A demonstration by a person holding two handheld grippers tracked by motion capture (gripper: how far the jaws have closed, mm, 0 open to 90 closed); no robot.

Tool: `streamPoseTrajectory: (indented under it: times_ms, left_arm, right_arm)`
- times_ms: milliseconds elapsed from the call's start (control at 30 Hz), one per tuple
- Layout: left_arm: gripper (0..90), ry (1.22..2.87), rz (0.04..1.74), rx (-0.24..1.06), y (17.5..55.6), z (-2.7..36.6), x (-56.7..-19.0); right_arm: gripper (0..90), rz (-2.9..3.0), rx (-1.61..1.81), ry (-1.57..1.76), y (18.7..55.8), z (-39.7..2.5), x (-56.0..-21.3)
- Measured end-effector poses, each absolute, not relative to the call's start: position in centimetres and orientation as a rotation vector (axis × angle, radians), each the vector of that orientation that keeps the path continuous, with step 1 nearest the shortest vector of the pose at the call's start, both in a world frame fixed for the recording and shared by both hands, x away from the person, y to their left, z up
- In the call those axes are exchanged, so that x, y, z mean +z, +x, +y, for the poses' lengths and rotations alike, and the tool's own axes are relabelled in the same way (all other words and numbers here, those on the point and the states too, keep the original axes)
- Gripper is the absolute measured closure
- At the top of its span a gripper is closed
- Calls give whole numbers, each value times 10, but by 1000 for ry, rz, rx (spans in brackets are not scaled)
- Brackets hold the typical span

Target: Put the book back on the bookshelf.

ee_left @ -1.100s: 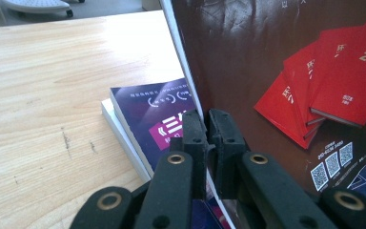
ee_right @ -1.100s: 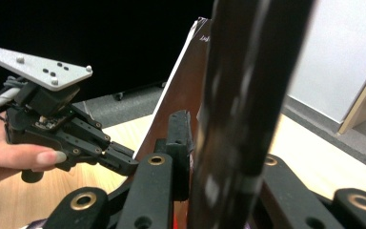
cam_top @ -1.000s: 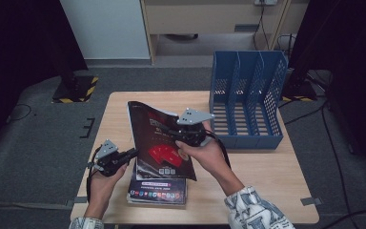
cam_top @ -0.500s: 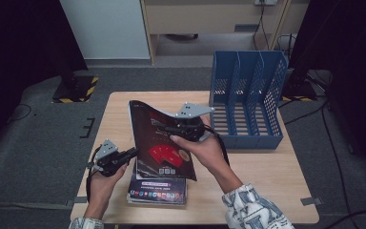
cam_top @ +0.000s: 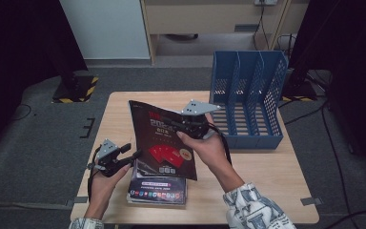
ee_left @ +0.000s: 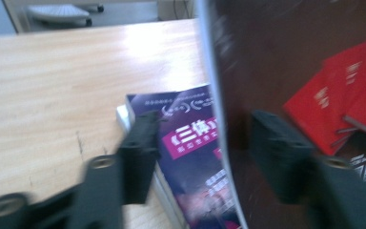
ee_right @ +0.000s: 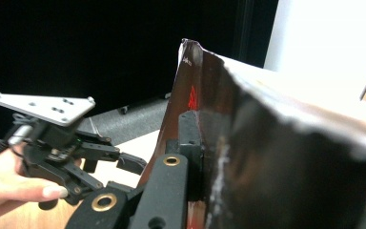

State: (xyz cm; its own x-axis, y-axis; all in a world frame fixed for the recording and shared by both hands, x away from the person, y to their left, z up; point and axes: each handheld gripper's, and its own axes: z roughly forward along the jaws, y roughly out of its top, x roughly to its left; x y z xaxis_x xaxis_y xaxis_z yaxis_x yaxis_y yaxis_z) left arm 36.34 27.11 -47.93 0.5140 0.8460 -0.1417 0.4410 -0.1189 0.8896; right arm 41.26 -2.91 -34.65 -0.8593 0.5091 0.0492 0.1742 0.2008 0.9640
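Note:
A dark brown book (cam_top: 164, 148) with red pictures on its cover is held tilted above the table, and my right gripper (cam_top: 174, 123) is shut on its upper part. In the right gripper view one black jaw presses flat on the book's cover (ee_right: 267, 157). My left gripper (cam_top: 132, 151) stands open at the book's lower left edge. In the left gripper view that edge (ee_left: 219, 119) runs between the two spread jaws of my left gripper (ee_left: 209, 162), with a gap on each side. A purple book (ee_left: 186, 143) tops the small stack (cam_top: 158, 188) lying underneath.
A blue file rack (cam_top: 250, 100) with upright dividers stands on the far right of the wooden table (cam_top: 262, 171). Bare tabletop (ee_left: 66, 95) stretches left of the stack. Grey floor surrounds the table.
The right gripper has lifted the dark book a little and tipped it more upright. The left gripper has stayed at the book's lower left edge, open.

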Motion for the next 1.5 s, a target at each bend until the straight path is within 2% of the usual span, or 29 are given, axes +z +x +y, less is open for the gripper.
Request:
streamPoseTrajectory:
  times_ms: [67,233,367,1033,1500]
  left_arm:
    - [272,1773,1117,541,365,274,-482]
    - [117,1768,1186,532,367,281,-488]
    - [71,1798,1205,538,368,283,-494]
    - [66,1842,1462,623,373,313,-516]
    - [50,1980,1487,603,375,311,-533]
  right_arm:
    - [869,2185,1723,635,412,-31,-344]
    - [869,2137,1752,636,413,-37,-337]
    - [869,2104,1748,645,415,-41,-332]
    - [869,2015,1728,726,421,-63,-321]
    - [868,1972,1744,755,417,-78,-307]
